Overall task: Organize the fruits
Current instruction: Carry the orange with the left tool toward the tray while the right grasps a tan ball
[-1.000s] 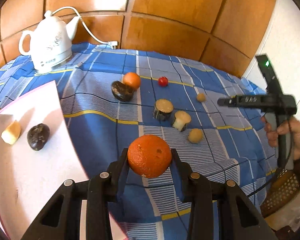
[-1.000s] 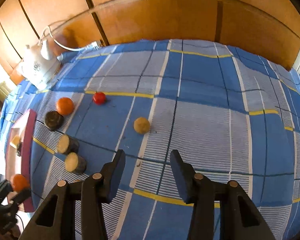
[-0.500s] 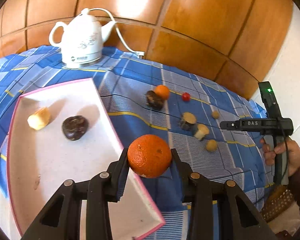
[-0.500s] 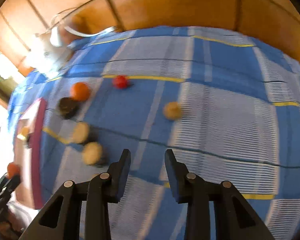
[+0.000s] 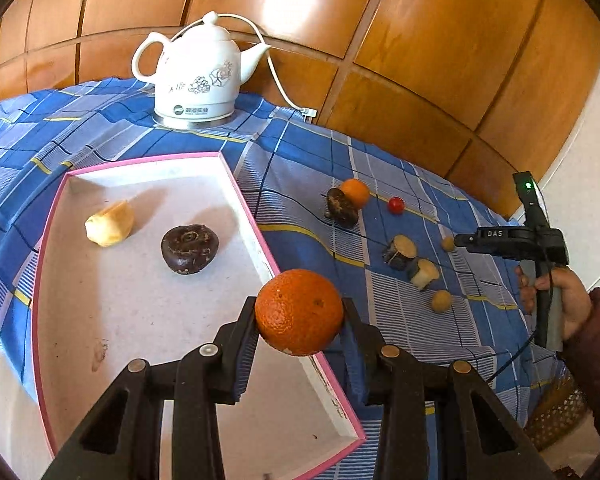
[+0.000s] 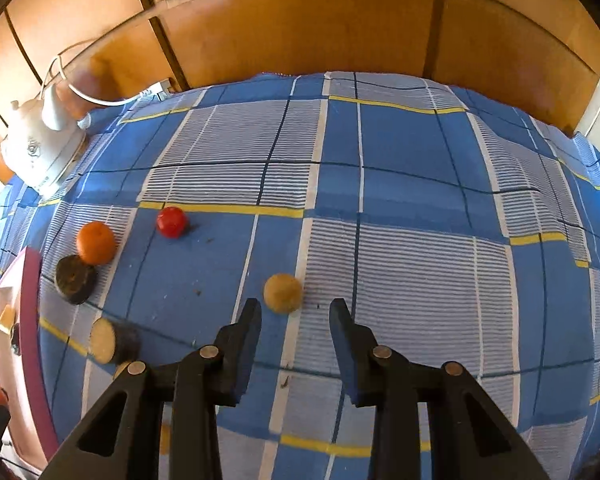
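My left gripper is shut on a large orange and holds it above the right rim of the pink-edged white tray. The tray holds a yellow fruit piece and a dark brown fruit. My right gripper is open and empty just above the cloth, with a small tan round fruit in front of its left finger. A small orange, a dark fruit, a red cherry tomato and cut brown-skinned pieces lie on the cloth.
A white electric kettle with its cord stands at the back behind the tray. The blue checked tablecloth covers the table up to a wooden panelled wall. A wicker basket sits below the table's right edge.
My left gripper has carried the large orange leftwards to above the tray's right rim. My right gripper has moved towards the small tan fruit, which now lies close before its fingers.
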Demonstrator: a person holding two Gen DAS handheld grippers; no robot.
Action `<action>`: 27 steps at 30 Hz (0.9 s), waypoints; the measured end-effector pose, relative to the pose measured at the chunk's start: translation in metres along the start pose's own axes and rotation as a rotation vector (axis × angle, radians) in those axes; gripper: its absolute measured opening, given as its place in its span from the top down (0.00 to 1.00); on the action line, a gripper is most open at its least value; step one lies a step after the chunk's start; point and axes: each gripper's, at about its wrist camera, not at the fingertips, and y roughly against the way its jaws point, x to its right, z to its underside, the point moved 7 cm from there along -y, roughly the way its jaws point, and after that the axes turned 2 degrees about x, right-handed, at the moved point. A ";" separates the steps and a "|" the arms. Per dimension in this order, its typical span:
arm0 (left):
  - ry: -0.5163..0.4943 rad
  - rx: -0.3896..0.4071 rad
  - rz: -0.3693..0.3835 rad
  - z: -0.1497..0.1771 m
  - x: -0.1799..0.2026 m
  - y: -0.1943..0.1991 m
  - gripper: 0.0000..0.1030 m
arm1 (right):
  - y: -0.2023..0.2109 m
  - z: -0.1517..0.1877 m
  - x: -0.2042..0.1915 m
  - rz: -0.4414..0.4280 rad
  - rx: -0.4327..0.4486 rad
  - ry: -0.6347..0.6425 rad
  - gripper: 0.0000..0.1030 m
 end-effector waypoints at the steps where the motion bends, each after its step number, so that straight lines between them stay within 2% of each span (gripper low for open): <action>1: 0.001 0.000 -0.001 0.000 -0.001 0.000 0.62 | -0.004 -0.002 -0.001 0.004 -0.004 0.001 0.65; 5: 0.009 0.000 -0.012 -0.001 -0.004 -0.001 0.62 | -0.022 -0.002 -0.006 0.003 -0.030 0.009 0.66; 7: 0.026 -0.001 -0.022 -0.003 -0.010 -0.001 0.62 | -0.024 -0.002 -0.008 0.022 -0.013 0.034 0.77; 12: 0.109 0.014 -0.082 -0.013 -0.042 0.004 0.62 | -0.023 0.000 -0.015 0.059 0.019 0.118 0.77; 15: 0.185 0.038 -0.120 -0.026 -0.073 0.010 0.62 | -0.023 -0.003 -0.013 0.034 0.024 0.105 0.77; 18: 0.219 0.046 -0.169 -0.039 -0.098 0.010 0.62 | -0.023 -0.004 -0.012 0.026 0.030 0.117 0.77; 22: 0.213 0.050 -0.239 -0.051 -0.120 0.002 0.62 | -0.022 -0.003 -0.013 0.028 0.029 0.119 0.77; 27: 0.223 -0.001 -0.307 -0.049 -0.142 -0.010 0.62 | -0.023 -0.003 -0.012 0.023 0.029 0.120 0.77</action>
